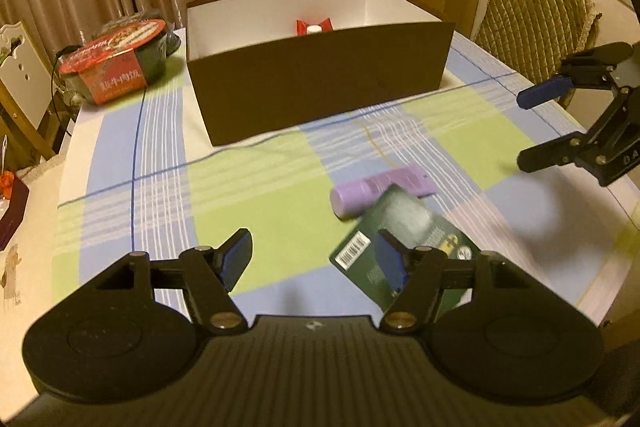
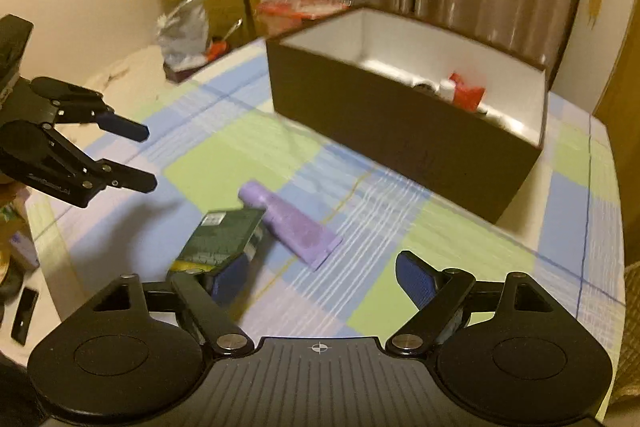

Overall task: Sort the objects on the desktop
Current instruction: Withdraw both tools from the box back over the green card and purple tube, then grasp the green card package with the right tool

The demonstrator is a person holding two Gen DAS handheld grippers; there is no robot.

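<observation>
At the bottom of both wrist views, the left tool [image 1: 312, 259] and right tool [image 2: 316, 279] hang spread apart, gripping nothing. Mid-frame on the desk [image 1: 248, 179], a green packet [image 1: 404, 227] overlaps a purple tube [image 1: 380, 189]. Beyond, upper centre, stands the brown box [image 1: 320, 79].

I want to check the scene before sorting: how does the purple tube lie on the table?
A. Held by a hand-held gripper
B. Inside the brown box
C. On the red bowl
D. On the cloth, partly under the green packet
D: the purple tube lies on the checked cloth, one end covered by the green packet.
</observation>
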